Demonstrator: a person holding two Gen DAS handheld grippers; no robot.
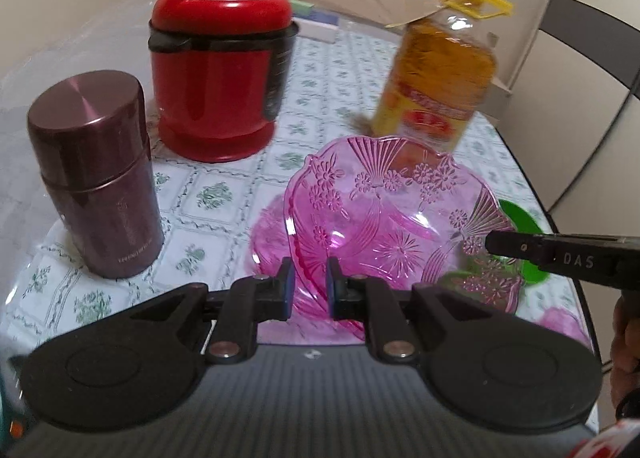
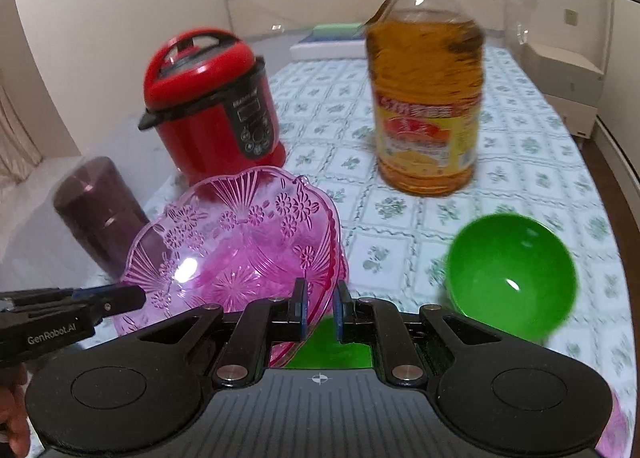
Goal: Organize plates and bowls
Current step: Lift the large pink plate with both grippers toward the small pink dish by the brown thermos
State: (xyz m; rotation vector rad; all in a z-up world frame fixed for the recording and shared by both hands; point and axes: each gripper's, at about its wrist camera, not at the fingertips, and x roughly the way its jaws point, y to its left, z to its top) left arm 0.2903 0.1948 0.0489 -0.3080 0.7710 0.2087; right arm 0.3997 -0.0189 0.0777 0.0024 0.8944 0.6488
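Observation:
A clear pink patterned plate (image 1: 384, 214) is held tilted above the table. My left gripper (image 1: 310, 282) is shut on its near rim. My right gripper (image 2: 320, 308) is shut on the opposite rim of the same plate (image 2: 240, 250); its finger shows in the left wrist view (image 1: 520, 246). A second pink plate (image 1: 268, 230) lies under it on the table. A green bowl (image 2: 512, 278) sits on the table right of my right gripper, and it also shows in the left wrist view (image 1: 520, 218). A green thing (image 2: 332, 350) lies under my right gripper.
A red rice cooker (image 1: 220, 78) and a maroon flask (image 1: 96, 186) stand at the left. A big oil bottle (image 2: 428, 98) stands behind the plates. The floral tablecloth (image 2: 520, 146) covers the table; its edge runs along the right. Another pink piece (image 1: 564, 326) lies near the front right.

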